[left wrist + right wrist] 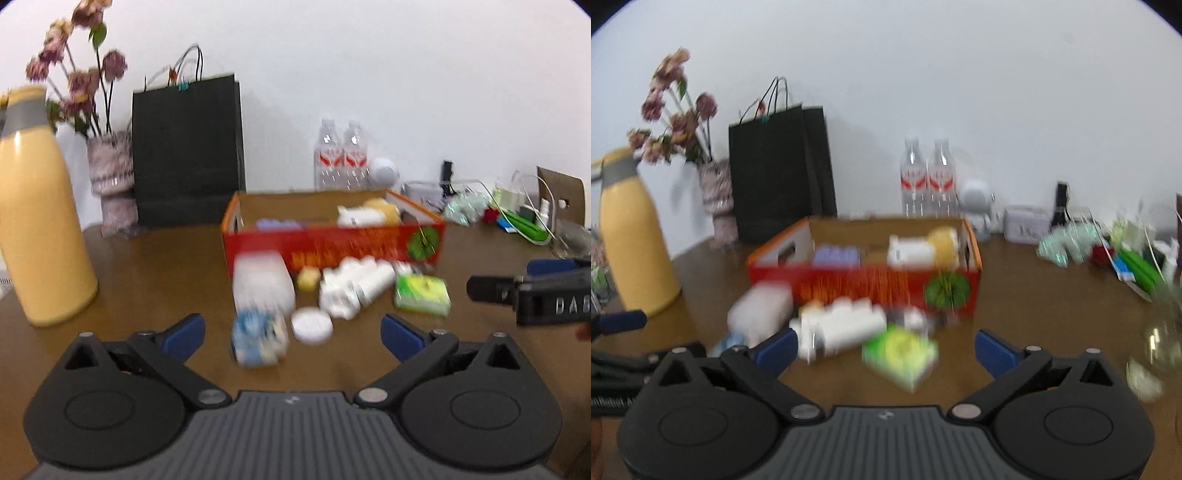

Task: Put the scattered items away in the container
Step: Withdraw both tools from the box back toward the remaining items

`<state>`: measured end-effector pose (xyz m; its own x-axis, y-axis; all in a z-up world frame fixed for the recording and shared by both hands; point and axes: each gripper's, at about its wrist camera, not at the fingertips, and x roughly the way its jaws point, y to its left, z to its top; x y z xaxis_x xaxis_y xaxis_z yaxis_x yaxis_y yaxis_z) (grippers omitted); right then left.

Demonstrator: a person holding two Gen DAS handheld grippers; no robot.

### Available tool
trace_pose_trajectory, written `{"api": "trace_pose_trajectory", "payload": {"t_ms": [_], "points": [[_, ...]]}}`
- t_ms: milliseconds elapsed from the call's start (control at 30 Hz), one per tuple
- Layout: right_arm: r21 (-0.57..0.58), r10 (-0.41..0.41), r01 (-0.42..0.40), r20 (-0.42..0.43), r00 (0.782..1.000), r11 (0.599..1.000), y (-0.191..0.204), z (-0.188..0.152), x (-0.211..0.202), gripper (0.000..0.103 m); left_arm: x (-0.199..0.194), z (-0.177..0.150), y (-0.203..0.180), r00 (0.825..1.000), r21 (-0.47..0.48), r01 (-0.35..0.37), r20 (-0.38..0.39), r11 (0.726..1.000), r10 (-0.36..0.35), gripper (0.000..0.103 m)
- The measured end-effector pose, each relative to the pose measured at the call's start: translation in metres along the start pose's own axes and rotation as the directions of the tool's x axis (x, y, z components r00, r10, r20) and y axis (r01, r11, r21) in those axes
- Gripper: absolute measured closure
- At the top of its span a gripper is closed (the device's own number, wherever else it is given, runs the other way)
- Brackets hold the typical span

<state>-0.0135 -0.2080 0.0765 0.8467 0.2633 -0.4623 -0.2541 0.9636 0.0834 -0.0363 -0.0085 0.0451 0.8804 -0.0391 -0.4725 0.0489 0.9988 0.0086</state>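
Observation:
A red cardboard box stands open on the brown table; it also shows in the right wrist view. It holds a white pack, a yellow roll and a purple item. In front of it lie a clear bottle with a blue label, a white round lid, a small yellow piece, white bottles and a green packet. My left gripper is open, the bottle between its fingers. My right gripper is open just before the green packet and white bottles.
A yellow flask stands at the left. A vase of dried flowers, a black paper bag and two water bottles stand at the back. Clutter fills the right side, with a clear glass.

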Motion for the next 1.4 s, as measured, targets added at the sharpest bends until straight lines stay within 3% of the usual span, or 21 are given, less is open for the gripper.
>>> {"api": "trace_pose_trajectory", "payload": {"t_ms": [133, 367, 700, 867, 1267, 1333, 1400], "points": [[-0.016, 0.017, -0.018, -0.054, 0.998, 1.000, 0.002, -0.030, 0.003, 0.001, 0.012, -0.011, -0.004, 0.995, -0.037, 0.053, -0.080, 0.998, -0.056, 0.000], [0.015, 0.017, -0.015, -0.123, 0.992, 1.000, 0.005, -0.053, 0.012, 0.001, 0.029, -0.023, -0.003, 0.988, -0.046, -0.004, -0.155, 0.999, -0.003, 0.000], [0.040, 0.009, -0.002, -0.193, 0.981, 0.999, 0.000, -0.058, 0.026, 0.000, 0.037, -0.032, -0.006, 0.982, -0.039, -0.008, -0.187, 0.999, 0.000, 0.000], [0.003, -0.023, 0.025, -0.209, 0.978, 1.000, 0.006, -0.059, 0.029, 0.000, 0.040, -0.033, -0.011, 0.978, -0.016, -0.037, -0.207, 0.999, 0.033, 0.000], [-0.027, -0.069, 0.065, -0.222, 0.973, 0.998, 0.009, -0.059, 0.034, 0.000, 0.040, -0.033, -0.010, 0.978, -0.023, -0.044, -0.207, 0.999, 0.038, 0.000], [-0.028, -0.070, 0.065, -0.222, 0.973, 0.997, 0.009, -0.059, 0.033, 0.000, 0.040, -0.033, -0.008, 0.979, -0.031, -0.026, -0.201, 0.999, 0.019, 0.000], [-0.034, -0.056, 0.049, -0.228, 0.972, 0.998, 0.008, -0.058, 0.034, 0.000, 0.042, -0.025, 0.000, 0.978, -0.044, 0.055, -0.201, 0.998, -0.063, 0.000]]}}
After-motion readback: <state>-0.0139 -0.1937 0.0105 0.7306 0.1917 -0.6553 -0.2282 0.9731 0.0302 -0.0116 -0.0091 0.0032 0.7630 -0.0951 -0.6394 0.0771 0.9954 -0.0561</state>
